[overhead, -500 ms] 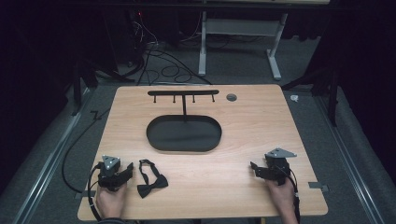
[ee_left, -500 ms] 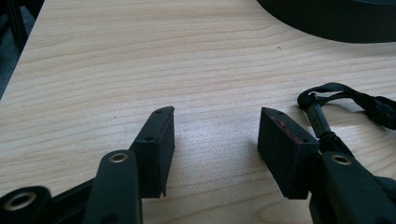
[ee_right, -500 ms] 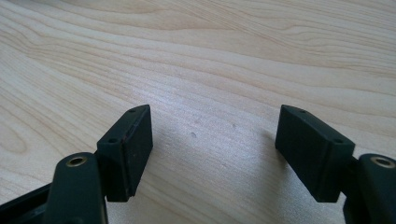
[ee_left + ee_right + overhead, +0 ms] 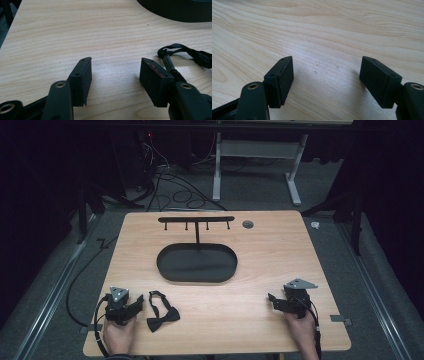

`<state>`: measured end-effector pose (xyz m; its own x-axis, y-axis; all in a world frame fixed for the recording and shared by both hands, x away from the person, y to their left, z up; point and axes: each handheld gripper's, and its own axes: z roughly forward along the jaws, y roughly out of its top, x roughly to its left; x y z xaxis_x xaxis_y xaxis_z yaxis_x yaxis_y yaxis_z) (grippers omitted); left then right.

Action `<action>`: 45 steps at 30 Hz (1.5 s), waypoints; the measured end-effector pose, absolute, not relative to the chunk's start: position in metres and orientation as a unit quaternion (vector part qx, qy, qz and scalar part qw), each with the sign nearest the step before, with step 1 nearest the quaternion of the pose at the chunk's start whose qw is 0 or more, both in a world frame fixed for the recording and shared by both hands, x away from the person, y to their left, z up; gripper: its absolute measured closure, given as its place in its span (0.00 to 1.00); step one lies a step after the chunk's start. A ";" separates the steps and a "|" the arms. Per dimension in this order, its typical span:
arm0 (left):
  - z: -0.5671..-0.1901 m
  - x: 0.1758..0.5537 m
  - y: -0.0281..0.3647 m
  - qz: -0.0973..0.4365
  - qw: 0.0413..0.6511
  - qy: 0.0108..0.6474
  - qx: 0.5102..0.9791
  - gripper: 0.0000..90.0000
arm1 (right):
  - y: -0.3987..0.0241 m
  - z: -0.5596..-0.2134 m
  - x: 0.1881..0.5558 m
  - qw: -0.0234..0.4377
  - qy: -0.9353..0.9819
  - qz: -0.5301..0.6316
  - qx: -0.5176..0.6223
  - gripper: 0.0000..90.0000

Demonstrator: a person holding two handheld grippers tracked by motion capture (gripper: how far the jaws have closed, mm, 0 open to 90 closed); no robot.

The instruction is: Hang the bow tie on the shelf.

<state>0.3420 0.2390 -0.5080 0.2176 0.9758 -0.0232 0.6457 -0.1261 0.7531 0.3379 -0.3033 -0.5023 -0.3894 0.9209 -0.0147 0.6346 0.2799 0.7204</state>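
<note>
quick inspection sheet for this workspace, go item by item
surface: light wooden table, mostly bare.
job's things: black bow tie with its strap lies flat near the front edge, beside the left gripper; nothing grips it.
clutter: black oval tray at centre, bearing a T-shaped hook rack; small round grommet behind.
grippers: left gripper open on bare wood; right gripper open, nothing between its jaws.
cables: a cable trails off the left edge; a tangle of floor cables behind the table.
surroundings: dark room, grey carpet, white desk frame beyond.
</note>
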 end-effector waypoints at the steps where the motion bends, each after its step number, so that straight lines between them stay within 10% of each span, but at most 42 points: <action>1: -0.508 0.342 0.239 0.250 0.329 0.574 0.707 0.49 | -0.303 -0.502 0.338 0.222 0.769 0.323 0.506 0.32; 29: -0.497 0.343 0.234 0.220 0.342 0.572 0.713 0.53 | -0.303 -0.502 0.338 0.222 0.767 0.323 0.508 0.32; 45: -0.493 0.345 0.213 0.191 0.357 0.540 0.739 0.74 | -0.303 -0.502 0.338 0.222 0.767 0.323 0.508 0.32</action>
